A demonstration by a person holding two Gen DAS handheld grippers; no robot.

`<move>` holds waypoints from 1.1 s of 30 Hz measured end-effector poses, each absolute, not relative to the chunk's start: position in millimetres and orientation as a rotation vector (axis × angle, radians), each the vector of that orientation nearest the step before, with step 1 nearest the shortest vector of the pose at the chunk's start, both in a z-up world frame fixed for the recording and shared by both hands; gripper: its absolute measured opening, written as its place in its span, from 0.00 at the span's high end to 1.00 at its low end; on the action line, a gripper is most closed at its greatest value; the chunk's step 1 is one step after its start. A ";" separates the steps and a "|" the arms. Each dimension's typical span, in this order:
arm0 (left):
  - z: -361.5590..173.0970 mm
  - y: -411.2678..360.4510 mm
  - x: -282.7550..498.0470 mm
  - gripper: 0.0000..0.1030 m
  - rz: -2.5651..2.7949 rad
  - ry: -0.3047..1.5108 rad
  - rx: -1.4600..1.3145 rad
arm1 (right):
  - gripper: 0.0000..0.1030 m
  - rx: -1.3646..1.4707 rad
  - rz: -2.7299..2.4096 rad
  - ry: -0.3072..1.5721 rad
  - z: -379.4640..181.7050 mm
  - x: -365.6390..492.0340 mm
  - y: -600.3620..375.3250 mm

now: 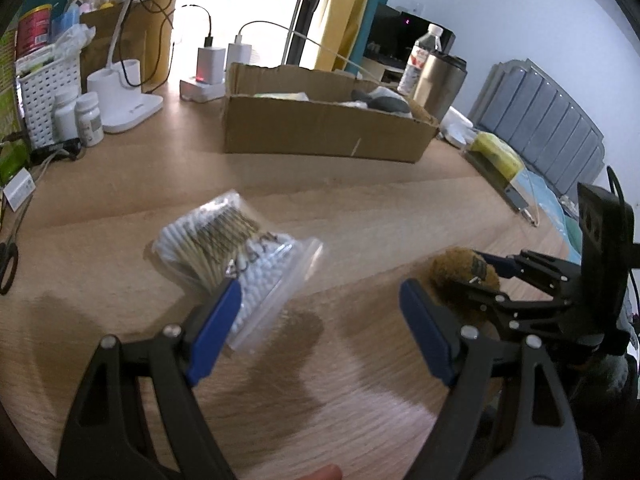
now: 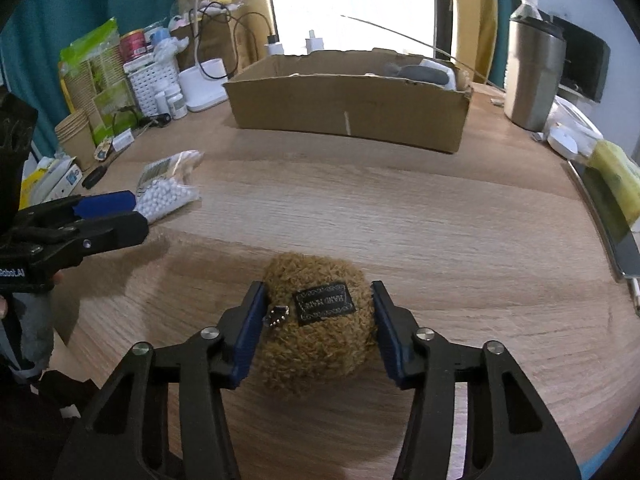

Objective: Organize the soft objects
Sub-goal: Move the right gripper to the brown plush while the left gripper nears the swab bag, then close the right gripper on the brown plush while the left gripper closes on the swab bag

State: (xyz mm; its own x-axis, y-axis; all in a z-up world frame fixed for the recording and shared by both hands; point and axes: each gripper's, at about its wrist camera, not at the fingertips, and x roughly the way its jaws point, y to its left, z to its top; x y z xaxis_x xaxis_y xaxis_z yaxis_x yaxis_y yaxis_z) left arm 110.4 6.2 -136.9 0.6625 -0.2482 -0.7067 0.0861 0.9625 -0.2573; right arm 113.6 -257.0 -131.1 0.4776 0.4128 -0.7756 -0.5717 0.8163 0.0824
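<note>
Where the right tool (image 2: 316,328) grips: shaggy brown plush (image 2: 316,344), black woven label.

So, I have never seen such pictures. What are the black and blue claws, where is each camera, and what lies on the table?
A person holds two hand tools, each ending in a two-finger gripper with a camera looking along its fingers. The left camera shows the left gripper open beside a bag of cotton swabs. The right camera shows the right gripper around a brown plush, both pads touching it. Both things lie on a wooden table. Behind stands a cardboard box already holding some items.
</note>
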 end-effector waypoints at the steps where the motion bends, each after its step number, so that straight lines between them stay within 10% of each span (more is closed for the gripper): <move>1: -137.6 6.0 110.7 0.20 -0.191 0.827 -0.207 | 0.49 -0.198 0.616 0.888 -131.1 113.9 -254.8; 33: -142.8 42.7 149.1 0.20 -0.054 0.868 -0.254 | 0.49 -0.172 0.773 0.869 -118.8 161.6 -203.7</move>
State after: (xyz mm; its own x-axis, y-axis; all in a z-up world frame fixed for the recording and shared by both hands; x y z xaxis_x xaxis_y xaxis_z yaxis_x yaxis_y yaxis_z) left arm 149.1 42.7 -142.8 0.6467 -0.1498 -0.7479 -0.0559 0.9686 -0.2423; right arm 161.6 -203.7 -118.8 0.3981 0.5404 -0.7413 -0.6736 0.7207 0.1638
